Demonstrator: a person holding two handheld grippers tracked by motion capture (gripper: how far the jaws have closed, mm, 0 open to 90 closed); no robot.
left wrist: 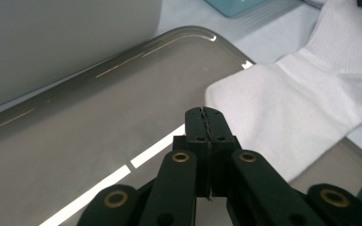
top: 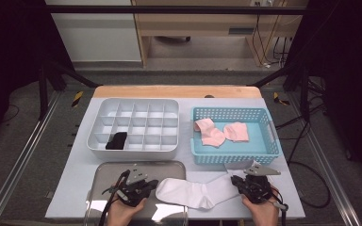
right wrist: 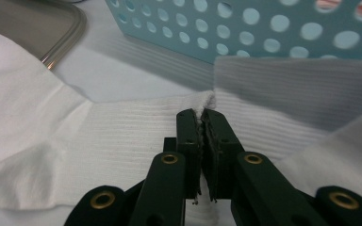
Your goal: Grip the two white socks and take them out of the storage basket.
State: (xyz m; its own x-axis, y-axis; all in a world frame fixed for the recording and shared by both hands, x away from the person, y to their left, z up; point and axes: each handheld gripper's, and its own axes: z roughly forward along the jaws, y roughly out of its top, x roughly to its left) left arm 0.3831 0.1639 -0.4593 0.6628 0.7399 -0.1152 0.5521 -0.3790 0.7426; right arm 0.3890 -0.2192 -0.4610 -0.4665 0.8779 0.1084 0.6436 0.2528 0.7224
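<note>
Up close, in the right gripper view, the right gripper has its two black jaws pinched together on a fold of ribbed white cloth, the cuff end of the white sock; a thin edge of fabric sits between the pads. In the left gripper view, the left gripper has its jaws pressed flat together near the sock's toe edge; whether any cloth is caught between them is hard to tell, and it looks as if nothing is.

The sock lies at the lower middle of the high view, toe on the right edge of the steel tray and cuff out on the white table cover toward the lower right. Both hands are cut off by the bottom edge of that frame, and the jaw tips are too small there to read.

Only the high view takes in the white divided organizer at centre left, with a black sock in one front compartment, and the two pink socks in the blue basket. In the right gripper view the basket is just a perforated wall across the top, with a trace of pink through the holes.
</note>
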